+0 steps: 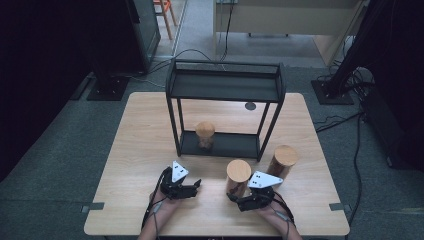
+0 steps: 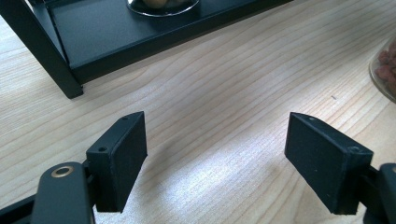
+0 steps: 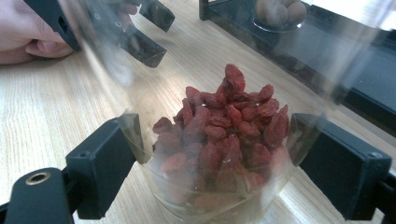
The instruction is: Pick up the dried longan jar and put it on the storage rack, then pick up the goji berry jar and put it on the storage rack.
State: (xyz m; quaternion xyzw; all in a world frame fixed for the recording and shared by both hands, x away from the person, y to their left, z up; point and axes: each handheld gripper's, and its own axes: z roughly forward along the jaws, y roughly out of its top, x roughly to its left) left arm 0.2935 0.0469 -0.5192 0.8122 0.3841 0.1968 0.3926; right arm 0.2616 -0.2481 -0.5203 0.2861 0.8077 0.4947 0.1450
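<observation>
- Resting near the table's (image 1: 130,165) near edge, the left gripper (image 1: 196,186) has its jaws spread wide over bare wood, holding nothing.
- Right of it, the berry jar (image 1: 238,177) stands between the right gripper's (image 1: 231,197) jaws, glass touching both pads.
- Farther right stands a second jar (image 1: 282,161); a third (image 1: 205,135) sits on the far rack (image 1: 225,145).

Left gripper (image 1: 196,185) rests with jaws spread wide; right gripper (image 1: 233,198) jaws clamped.

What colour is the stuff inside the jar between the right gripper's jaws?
Red, dried berries; clearest in the right gripper view.
</observation>
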